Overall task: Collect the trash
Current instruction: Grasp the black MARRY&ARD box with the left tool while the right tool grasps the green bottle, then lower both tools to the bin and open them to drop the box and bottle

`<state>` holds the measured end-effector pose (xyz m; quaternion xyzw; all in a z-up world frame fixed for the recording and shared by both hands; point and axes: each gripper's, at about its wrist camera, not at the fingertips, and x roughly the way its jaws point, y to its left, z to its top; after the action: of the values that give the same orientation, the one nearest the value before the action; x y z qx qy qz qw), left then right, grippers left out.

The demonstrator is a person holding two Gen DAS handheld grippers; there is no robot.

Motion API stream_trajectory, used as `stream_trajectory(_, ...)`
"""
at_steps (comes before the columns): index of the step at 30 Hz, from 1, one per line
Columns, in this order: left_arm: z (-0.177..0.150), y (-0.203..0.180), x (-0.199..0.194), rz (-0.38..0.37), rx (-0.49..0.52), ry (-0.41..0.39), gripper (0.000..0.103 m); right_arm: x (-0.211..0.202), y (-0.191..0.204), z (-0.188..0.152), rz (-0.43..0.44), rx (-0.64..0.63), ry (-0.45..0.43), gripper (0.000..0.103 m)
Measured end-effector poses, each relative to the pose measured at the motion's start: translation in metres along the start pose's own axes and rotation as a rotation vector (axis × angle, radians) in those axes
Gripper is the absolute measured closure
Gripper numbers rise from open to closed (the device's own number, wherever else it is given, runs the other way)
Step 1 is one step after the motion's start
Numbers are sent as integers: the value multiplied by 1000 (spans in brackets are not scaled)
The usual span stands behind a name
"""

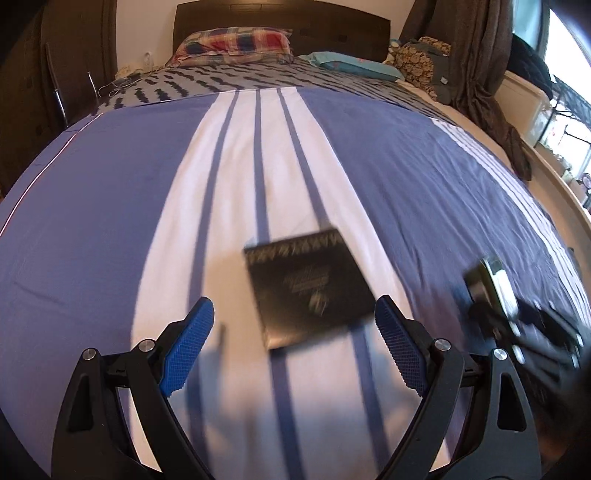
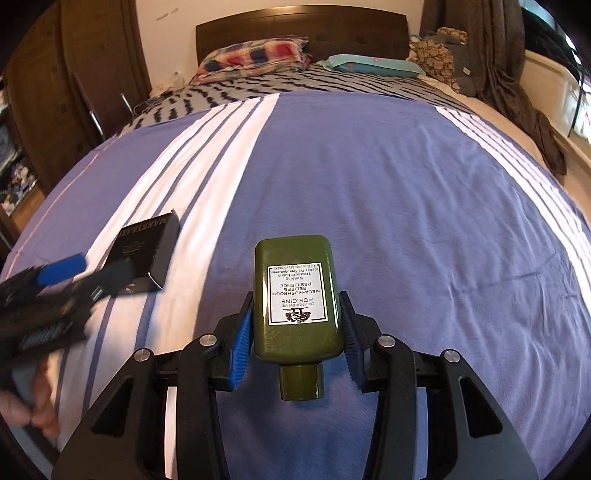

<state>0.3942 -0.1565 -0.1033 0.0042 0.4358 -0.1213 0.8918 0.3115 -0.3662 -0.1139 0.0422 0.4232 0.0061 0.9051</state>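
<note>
A flat black box with pale print lies on the white stripe of the bedspread, just ahead of my left gripper. That gripper is open, with its blue pads apart on either side of the box's near edge. The box also shows in the right wrist view, with the left gripper reaching over it. My right gripper is shut on a green lotion bottle with a white label, cap pointing back toward the camera. The right gripper with the bottle appears blurred at the right of the left wrist view.
The bed has a blue and white striped cover. Pillows and a dark headboard lie at the far end. A wooden wardrobe stands left. A dark curtain and a window ledge are right.
</note>
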Motion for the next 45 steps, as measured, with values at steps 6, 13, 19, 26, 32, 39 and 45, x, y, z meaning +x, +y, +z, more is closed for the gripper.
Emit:
stream_trajectory(6, 13, -9, 29, 53, -5, 53, 18, -7, -6, -5, 23, 1, -19, 59)
stream_trajectory(13, 3, -11, 34, 46, 31, 70, 26, -15, -2, -11, 25, -7, -26, 59)
stream_trajectory(19, -27, -7, -6, 8, 63, 62, 28, -39, 7, -27, 27, -1, -27, 59)
stream_trajectory(26, -82, 1, -94, -31, 81, -7, 28, -85, 29, -62, 44, -3, -44, 59)
stream_trajectory(32, -135, 7, -175, -37, 91, -86, 28, -138, 47, -108, 62, -14, -75, 59)
stream_trajectory(39, -207, 13, -225, -30, 117, -114, 28, -182, 59, -167, 69, -30, -91, 59)
stream_trajectory(45, -279, 18, -234, -51, 125, -45, 28, -197, 63, -220, 78, -34, -65, 59)
